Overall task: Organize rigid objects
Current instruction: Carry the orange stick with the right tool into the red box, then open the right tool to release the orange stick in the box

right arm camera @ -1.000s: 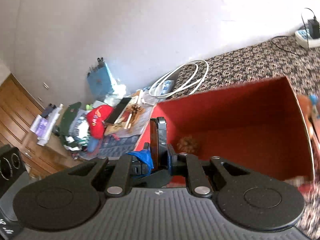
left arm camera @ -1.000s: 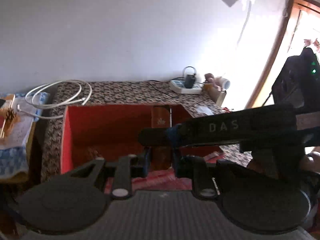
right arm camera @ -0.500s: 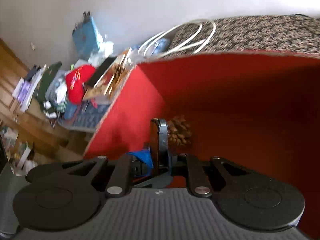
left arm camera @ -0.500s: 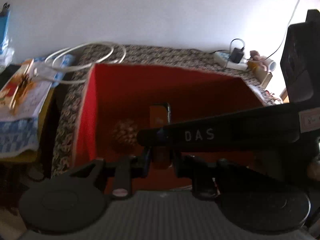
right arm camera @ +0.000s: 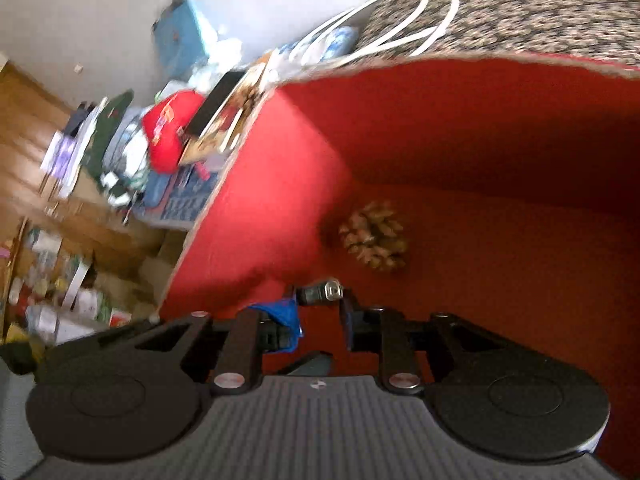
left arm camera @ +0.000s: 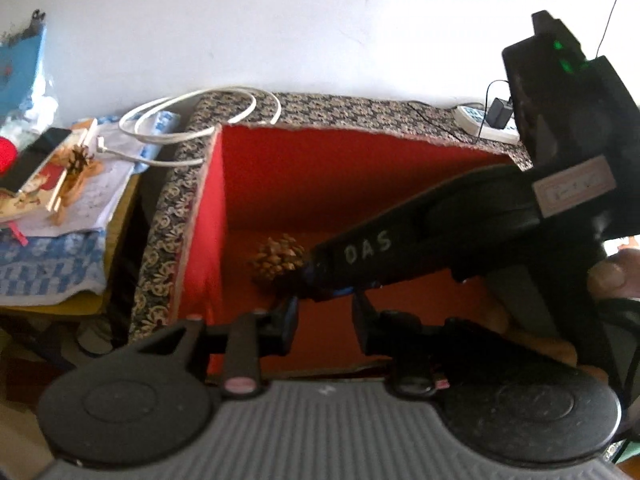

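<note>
A box (left arm camera: 200,220) with red lining and a patterned outside fills both views, with a pine cone (left arm camera: 276,260) on its floor. My left gripper (left arm camera: 326,316) hangs over the box's near part; its jaws are opening and nothing shows between them. My right gripper (left arm camera: 310,276), black and marked DAS, reaches in from the right, its tip beside the cone. In the right wrist view the right gripper (right arm camera: 320,312) is opening too. A dark flat object (right arm camera: 322,294) with a silvery end lies tipped across its fingertips, loose. The pine cone (right arm camera: 374,236) sits just beyond, near the box wall (right arm camera: 288,168).
A coiled white cable (left arm camera: 200,116) lies on the patterned cloth behind the box; a power strip with a charger (left arm camera: 492,120) lies far right. Papers, a book and a phone (left arm camera: 48,176) are stacked left of the box, beside a red cap (right arm camera: 168,132). A thumb (left arm camera: 608,276) shows right.
Both grippers sank into the box. The flat slab held upright between both pairs of fingers has left the left view and tipped over at the right fingertips. Both pairs of jaws have widened.
</note>
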